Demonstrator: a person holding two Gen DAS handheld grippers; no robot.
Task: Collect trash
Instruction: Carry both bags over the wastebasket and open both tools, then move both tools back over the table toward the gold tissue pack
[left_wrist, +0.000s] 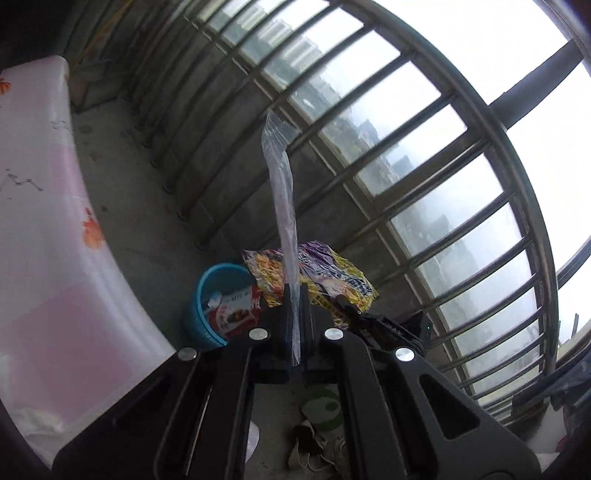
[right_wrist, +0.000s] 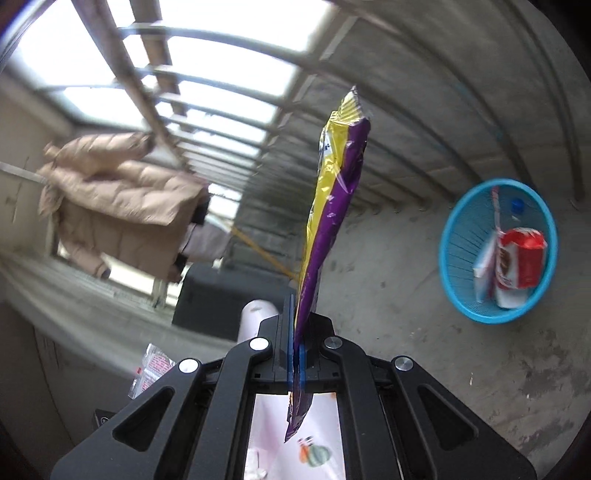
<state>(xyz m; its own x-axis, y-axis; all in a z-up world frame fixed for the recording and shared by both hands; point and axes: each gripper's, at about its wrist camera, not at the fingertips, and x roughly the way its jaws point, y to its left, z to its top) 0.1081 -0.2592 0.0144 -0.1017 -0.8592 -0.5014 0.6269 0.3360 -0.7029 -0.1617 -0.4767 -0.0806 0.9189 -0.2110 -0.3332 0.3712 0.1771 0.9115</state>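
Note:
My left gripper is shut on a long clear plastic wrapper that stands up from the jaws. My right gripper is shut on a yellow and purple snack bag, held edge-on; the same bag shows in the left wrist view just beyond my left fingers. A blue plastic basket sits on the concrete floor to the right in the right wrist view, holding a red and white package and other trash. It also shows in the left wrist view, below left of the bag.
A table with a pink floral cloth fills the left. A metal window grille lines the far wall. A beige padded jacket hangs at left. Shoes lie on the floor. A clear red-printed wrapper lies by the table.

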